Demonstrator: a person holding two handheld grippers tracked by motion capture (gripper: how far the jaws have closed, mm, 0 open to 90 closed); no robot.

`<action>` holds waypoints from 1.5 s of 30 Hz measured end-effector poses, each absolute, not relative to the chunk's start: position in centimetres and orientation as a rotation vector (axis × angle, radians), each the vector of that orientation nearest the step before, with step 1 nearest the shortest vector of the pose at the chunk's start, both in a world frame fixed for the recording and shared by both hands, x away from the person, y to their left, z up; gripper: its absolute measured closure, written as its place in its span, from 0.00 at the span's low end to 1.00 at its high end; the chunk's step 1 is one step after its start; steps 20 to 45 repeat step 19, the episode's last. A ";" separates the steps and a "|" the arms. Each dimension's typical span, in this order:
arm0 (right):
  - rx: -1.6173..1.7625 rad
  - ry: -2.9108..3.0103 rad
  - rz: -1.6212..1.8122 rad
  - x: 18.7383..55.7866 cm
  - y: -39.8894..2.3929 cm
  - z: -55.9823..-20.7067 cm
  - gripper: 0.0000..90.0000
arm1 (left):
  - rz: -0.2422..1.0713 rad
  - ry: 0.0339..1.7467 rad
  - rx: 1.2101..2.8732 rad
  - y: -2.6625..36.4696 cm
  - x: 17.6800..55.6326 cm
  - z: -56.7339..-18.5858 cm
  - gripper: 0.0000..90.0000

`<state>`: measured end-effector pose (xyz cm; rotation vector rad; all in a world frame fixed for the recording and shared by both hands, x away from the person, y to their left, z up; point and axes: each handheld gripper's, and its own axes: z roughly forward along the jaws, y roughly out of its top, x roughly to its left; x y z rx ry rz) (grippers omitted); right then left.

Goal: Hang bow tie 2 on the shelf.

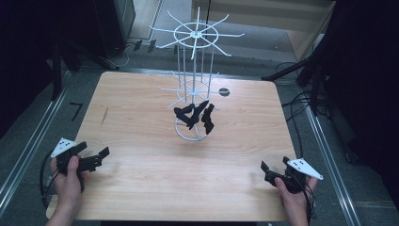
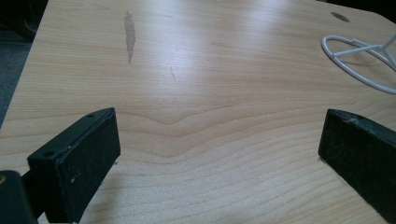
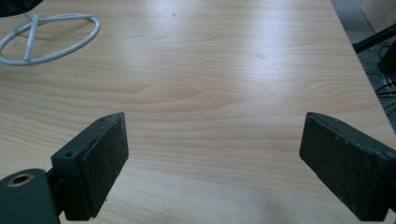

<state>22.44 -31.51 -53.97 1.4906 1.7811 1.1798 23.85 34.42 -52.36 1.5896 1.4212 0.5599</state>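
The jaws of the left gripper [image 1: 104,151] are standing wide apart with nothing between them; in the left gripper view only bare wood is lying between the two black pads. A person's left hand [image 1: 69,176] is holding this gripper over the counter [image 1: 141,141] close to its left edge, near the front left corner. A grey three-cornered plate [image 1: 62,147] is sitting on top of it. A dark streak [image 1: 104,116] is marking the wood ahead of it, and a "7" [image 1: 76,111] is showing on the floor just off the left edge.

At mid-counter a white wire rack [image 1: 194,80] is standing upright on a ring base [image 1: 188,134], with two tiers of radiating spokes. Several black objects [image 1: 195,115] are hanging low on it, just above the base; their kind cannot be told. A dark round hole [image 1: 224,92] is lying to the right of the rack. Open wood is running between the rack and both grippers.

The jaws of the right gripper [image 1: 274,165] are likewise spread wide and empty, as the right gripper view confirms. The right hand [image 1: 294,197] is holding it near the front right corner, close to the right edge. Cables [image 1: 301,108] are trailing on the floor beyond that edge.
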 end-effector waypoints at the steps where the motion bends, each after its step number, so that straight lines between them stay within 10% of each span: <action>1: 1.495 1.778 1.176 22.3 -31.7 -54.0 0.09 | 0.560 1.422 1.589 34.4 23.8 -52.4 0.00; 45: 1.540 1.738 1.149 20.6 -33.9 -54.4 0.09 | 0.557 1.423 1.589 34.5 23.9 -52.4 0.00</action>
